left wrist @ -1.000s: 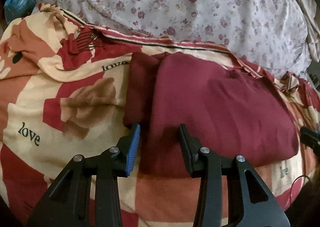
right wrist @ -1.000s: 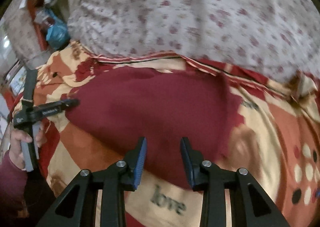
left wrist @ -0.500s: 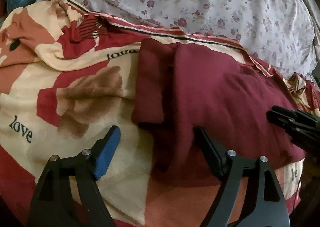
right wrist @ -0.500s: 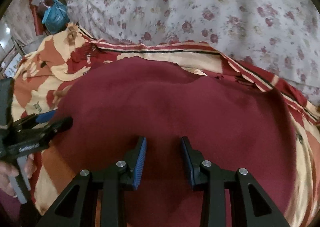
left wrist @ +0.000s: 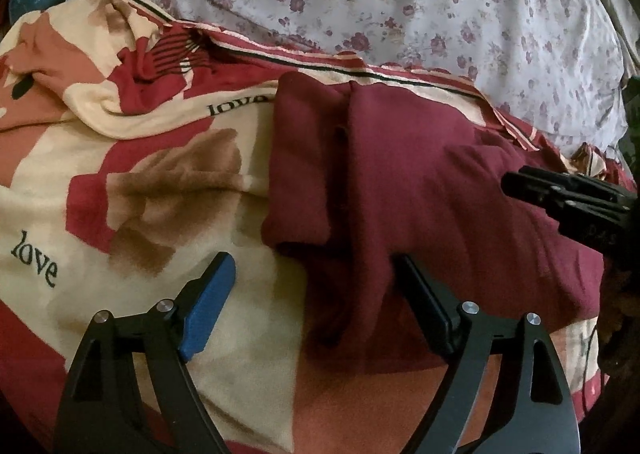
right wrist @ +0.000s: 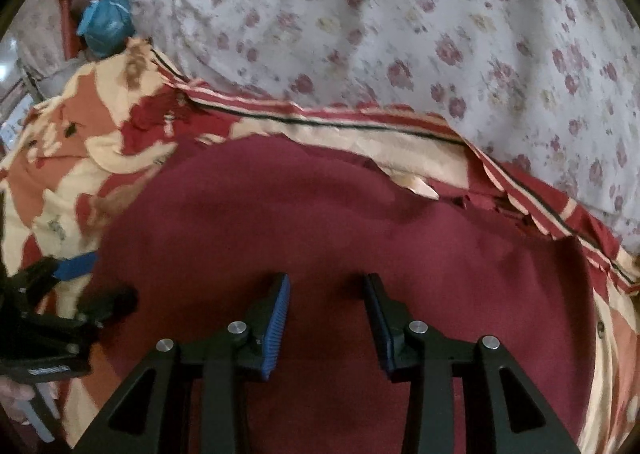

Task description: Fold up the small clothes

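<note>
Garment (left wrist: 440, 190): a maroon piece of clothing is laid on the patterned blanket, partly folded; a narrower flap is seen along its left side in the left wrist view. What kind of garment it is cannot be told.
Garment edges: the near hem is covered by the fingers in the right wrist view, and the lower right corner is lost in shadow in the left wrist view.
Left gripper (left wrist: 312, 294): the fingers are spread wide. The blue-padded finger (left wrist: 208, 306) is set over bare blanket, the other finger (left wrist: 424, 306) at the garment's near fold. Whether cloth is touched cannot be made out.
Right gripper (right wrist: 326, 316): the fingers are parted with a clear gap, nothing between them, and maroon cloth fills the space beneath. Contact with the cloth cannot be judged.
Right gripper seen from the left: only its dark tip is shown at the frame's right edge, above the garment; the rest is cut off.
Blanket (left wrist: 120, 214): cream, red and orange, with the word "love" printed on it; it is crumpled at the far left.
Floral sheet (right wrist: 400, 34): a pale sheet with small flowers is spread behind the blanket; it is blurred in the right wrist view.
Blue bag (right wrist: 106, 20): seen at the far left, its contents unclear.
</note>
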The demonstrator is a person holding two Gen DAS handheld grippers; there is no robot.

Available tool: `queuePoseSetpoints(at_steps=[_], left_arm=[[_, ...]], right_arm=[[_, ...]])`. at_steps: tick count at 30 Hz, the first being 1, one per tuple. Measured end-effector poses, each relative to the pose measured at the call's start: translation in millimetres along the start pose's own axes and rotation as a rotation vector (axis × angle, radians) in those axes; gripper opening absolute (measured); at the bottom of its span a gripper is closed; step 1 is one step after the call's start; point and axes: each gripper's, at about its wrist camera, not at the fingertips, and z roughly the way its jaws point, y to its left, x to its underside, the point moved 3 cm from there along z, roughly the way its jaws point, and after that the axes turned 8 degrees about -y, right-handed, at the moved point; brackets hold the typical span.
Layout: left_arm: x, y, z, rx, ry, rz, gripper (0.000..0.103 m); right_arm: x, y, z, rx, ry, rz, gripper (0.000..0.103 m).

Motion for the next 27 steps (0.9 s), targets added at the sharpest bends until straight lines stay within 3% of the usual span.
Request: queuePoseSetpoints(at_steps=[3, 10, 17, 27], left_arm=[[-3, 4, -12, 0.007, -0.035, -0.034, 0.084], [-13, -3, -47, 0.065, -0.202, -0.019, 0.084], [-3, -8, -23, 0.03, -0.108, 0.048, 0.084], [1, 5, 0, 0.062, -0.025, -0.037, 0.084]], right_arm=[[-5, 12, -4, -0.019, -0.011, -0.025, 0.037], [-12, 29, 10, -0.032, 0.004, -0.042, 0.037], [-18, 39, 25, -0.035, 0.031, -0.068, 0.037], [-32, 59, 60, -0.057, 0.069, -0.139, 0.037]])
